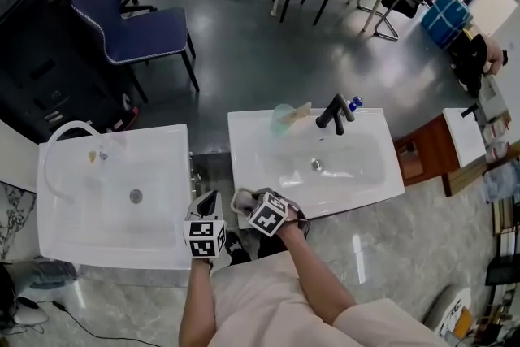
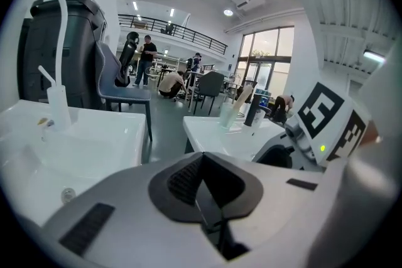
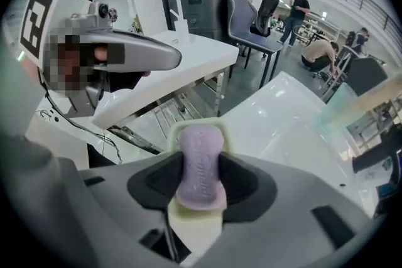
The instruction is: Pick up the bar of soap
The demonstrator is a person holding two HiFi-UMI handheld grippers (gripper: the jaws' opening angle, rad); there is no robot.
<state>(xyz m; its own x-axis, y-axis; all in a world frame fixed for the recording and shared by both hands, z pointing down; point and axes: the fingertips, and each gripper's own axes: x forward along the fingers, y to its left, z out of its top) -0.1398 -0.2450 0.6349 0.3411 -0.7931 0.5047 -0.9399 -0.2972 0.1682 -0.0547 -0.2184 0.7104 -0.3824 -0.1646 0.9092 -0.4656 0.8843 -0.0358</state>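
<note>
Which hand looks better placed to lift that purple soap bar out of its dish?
Right. The bar of soap sits between the right claw jaws, pads against its sides, in the cream dish. The left claw is shut, empty and aimed away from it.

The left gripper (image 1: 206, 206) and the right gripper (image 1: 244, 201) hang side by side, nearly touching. Ahead and to the right of the right gripper lies a white sink (image 1: 378, 175) with its drain (image 1: 316, 165). Beyond that stand a black faucet (image 1: 335, 114) and a pale green cup (image 1: 284, 119). A second sink (image 1: 81, 207) lies left of the left gripper. A blue chair (image 1: 134, 24) stands well beyond both.
</note>
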